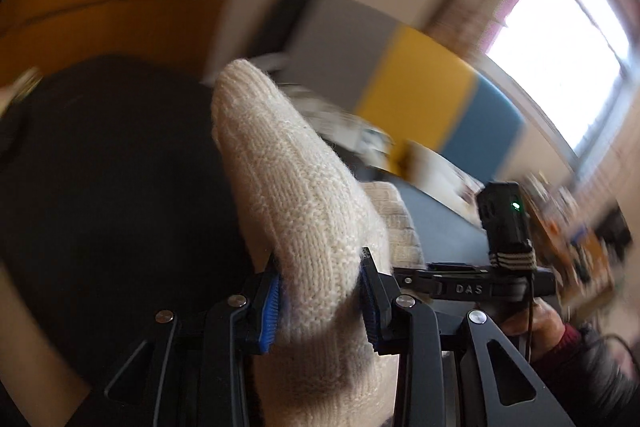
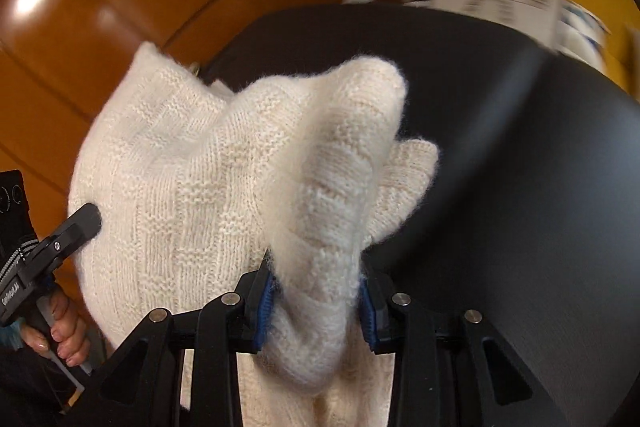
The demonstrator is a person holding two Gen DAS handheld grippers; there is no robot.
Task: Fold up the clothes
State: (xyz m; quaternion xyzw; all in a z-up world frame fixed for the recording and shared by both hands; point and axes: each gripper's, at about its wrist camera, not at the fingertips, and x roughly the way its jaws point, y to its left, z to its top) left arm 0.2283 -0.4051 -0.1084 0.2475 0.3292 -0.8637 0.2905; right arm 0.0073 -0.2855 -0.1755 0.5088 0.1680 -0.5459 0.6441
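Between your left gripper's (image 1: 320,291) blue pads (image 1: 273,301) sits a thick bunch of the cream knit sweater (image 1: 288,187), pinched from both sides, jaws partway closed and pressing into the wool. From that grip the knit rises up and away ahead of the claw as a rounded fold, tip well beyond the fingers, and more of it hangs down below the jaws toward the bottom edge. Behind the fold, to the claw's left, is a black round surface (image 1: 112,187), blurred. Off to the claw's right you see your other gripper (image 1: 480,285) side-on, with your right hand (image 1: 532,327) wrapped on its handle; the room past it is smeared, bright window (image 1: 568,47) at far right. Same story on your right gripper (image 2: 318,311): its blue pads (image 2: 265,309) clamp a fuzzy rolled wad of the sweater (image 2: 192,187), jaws partway closed on it. The wad pokes up ahead of the claw in a crumpled peak, and a broad flat panel of knit spreads out to the claw's left, reaching the tip of your left gripper (image 2: 86,221), which touches that panel's edge. Your left hand (image 2: 66,331) grips that handle low at the left. Ahead and right of the claw lies the black surface (image 2: 520,187); orange-brown wood panelling (image 2: 100,7) shows beyond the knit. Cannot tell whether the sweater touches the black surface.
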